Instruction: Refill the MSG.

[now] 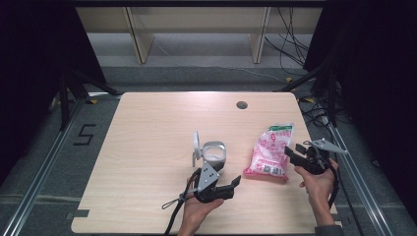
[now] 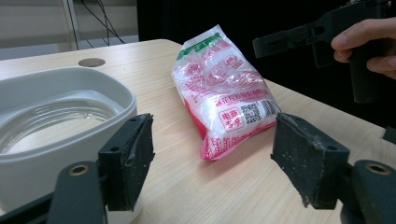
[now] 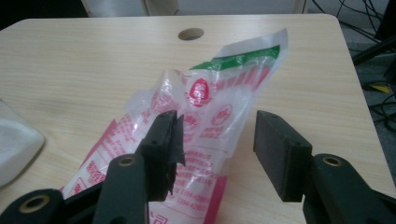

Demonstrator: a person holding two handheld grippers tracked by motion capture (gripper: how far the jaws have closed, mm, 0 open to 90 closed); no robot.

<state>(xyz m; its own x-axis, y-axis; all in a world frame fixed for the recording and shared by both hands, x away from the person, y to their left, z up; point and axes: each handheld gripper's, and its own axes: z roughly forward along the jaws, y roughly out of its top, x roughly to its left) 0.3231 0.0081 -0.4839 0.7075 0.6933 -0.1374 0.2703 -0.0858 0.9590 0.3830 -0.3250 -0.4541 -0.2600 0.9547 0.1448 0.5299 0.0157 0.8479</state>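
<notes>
Step in hand: handling the bag (image 1: 270, 151), a sealed clear packet printed red and green, white grains inside. It lies flat near the right edge of the table (image 1: 147, 123), its green-striped end toward the far edge, its barcode end toward the near edge.

Right tongs (image 1: 294, 153) sit just beside the bag's near right corner. In the right gripper view the jaws stand apart with crinkled film between them, pads not pressing; nothing is held.

Left tongs (image 1: 233, 187) rest near the near edge, open and empty, pointing at the bag. Just beyond them, a white container (image 1: 214, 153) with its lid (image 1: 195, 146) up and the inside bare.

Judgement: the bag looks set down or about to be re-gripped. Next move probably calls for a firm pinch on the film, then a lift toward the container.
</notes>
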